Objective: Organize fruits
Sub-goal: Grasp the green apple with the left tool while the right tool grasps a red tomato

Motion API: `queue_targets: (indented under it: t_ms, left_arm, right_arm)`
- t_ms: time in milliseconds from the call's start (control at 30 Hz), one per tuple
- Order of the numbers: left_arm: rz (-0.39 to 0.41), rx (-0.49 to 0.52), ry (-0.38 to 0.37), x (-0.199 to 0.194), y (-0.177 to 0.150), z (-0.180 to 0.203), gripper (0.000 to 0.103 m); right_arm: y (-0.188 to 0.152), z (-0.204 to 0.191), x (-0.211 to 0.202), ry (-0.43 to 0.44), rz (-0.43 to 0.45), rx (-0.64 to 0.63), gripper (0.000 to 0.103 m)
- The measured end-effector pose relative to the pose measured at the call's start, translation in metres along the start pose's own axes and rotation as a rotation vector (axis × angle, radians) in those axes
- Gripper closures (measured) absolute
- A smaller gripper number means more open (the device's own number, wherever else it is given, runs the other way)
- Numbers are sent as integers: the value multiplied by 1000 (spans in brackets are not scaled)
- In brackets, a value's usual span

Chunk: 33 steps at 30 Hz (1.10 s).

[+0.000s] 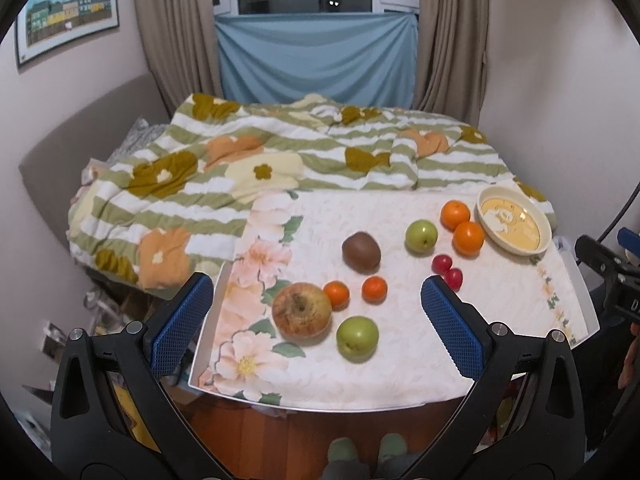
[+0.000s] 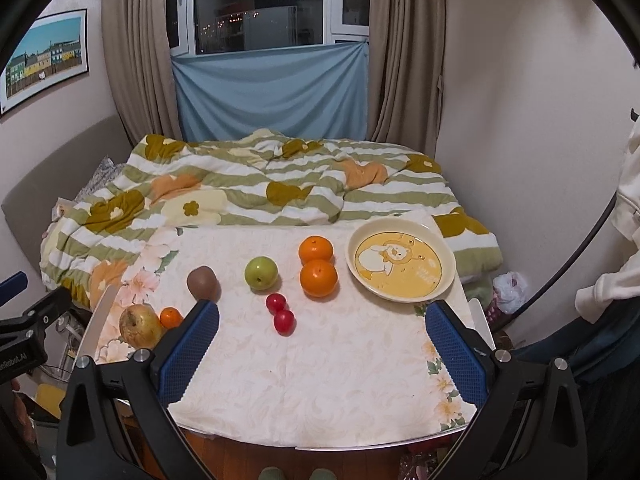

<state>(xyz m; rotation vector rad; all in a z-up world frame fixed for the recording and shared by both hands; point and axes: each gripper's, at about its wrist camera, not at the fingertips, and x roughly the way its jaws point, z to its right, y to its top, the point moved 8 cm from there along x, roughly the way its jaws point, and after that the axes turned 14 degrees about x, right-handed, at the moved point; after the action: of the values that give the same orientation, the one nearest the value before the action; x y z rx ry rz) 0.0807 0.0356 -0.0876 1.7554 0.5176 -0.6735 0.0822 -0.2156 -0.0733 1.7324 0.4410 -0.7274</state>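
Note:
Fruit lies scattered on a floral table (image 1: pixel 400 372) (image 2: pixel 320 392). A yellow bowl (image 1: pixel 514 221) (image 2: pixel 400 265) sits empty at the far right. Beside it are two oranges (image 1: pixel 462 226) (image 2: pixel 317 266), a green apple (image 1: pixel 421 237) (image 2: pixel 261 273), a kiwi (image 1: pixel 361 251) (image 2: pixel 203 281) and two red plums (image 1: pixel 447 271) (image 2: pixel 280 314). Nearer the left are a yellowish apple (image 1: pixel 302 310) (image 2: pixel 140 326), two small tangerines (image 1: pixel 356 291), one of them in the right wrist view (image 2: pixel 171 317), and a second green apple (image 1: pixel 357 337). My left gripper (image 1: pixel 316 320) and right gripper (image 2: pixel 322 344) hover open above the near edge, holding nothing.
A bed with a striped flowered quilt (image 1: pixel 260 168) (image 2: pixel 260 184) borders the table's far side. Curtains and a blue cloth (image 1: pixel 316 56) hang behind. The other gripper's black body shows at the right edge (image 1: pixel 612 276) and left edge (image 2: pixel 24 332). A person's feet (image 1: pixel 364 452) stand below.

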Motion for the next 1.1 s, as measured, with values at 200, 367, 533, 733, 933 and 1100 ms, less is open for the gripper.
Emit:
queue_targets:
  t_ms: [200,367,533,733,933,1100]
  left_arm:
    - [-66,-30,-20,22,-19,-8,0]
    - [-146,-104,-42,48,-40,1,0]
    - [-221,-161,-13,74,-54,17,0]
    - [-309,-199,0,107,-72,45,0]
    - [-359,-245,2,134,-89,64,8]
    - [-372,-258,34,149,-96,69,16]
  right_arm:
    - [-11,-3,25,17,-42,-66,0]
    - [-21,-5,61,95,-124,-125,0]
    - [-36,-7,103,160,-228,-192,0]
    - [-51,-10,147,225,-311,-298,0]
    - [-63,-14,175,284,-360,-406,0]
    - [-79,-21,191,331,-399,-495,10]
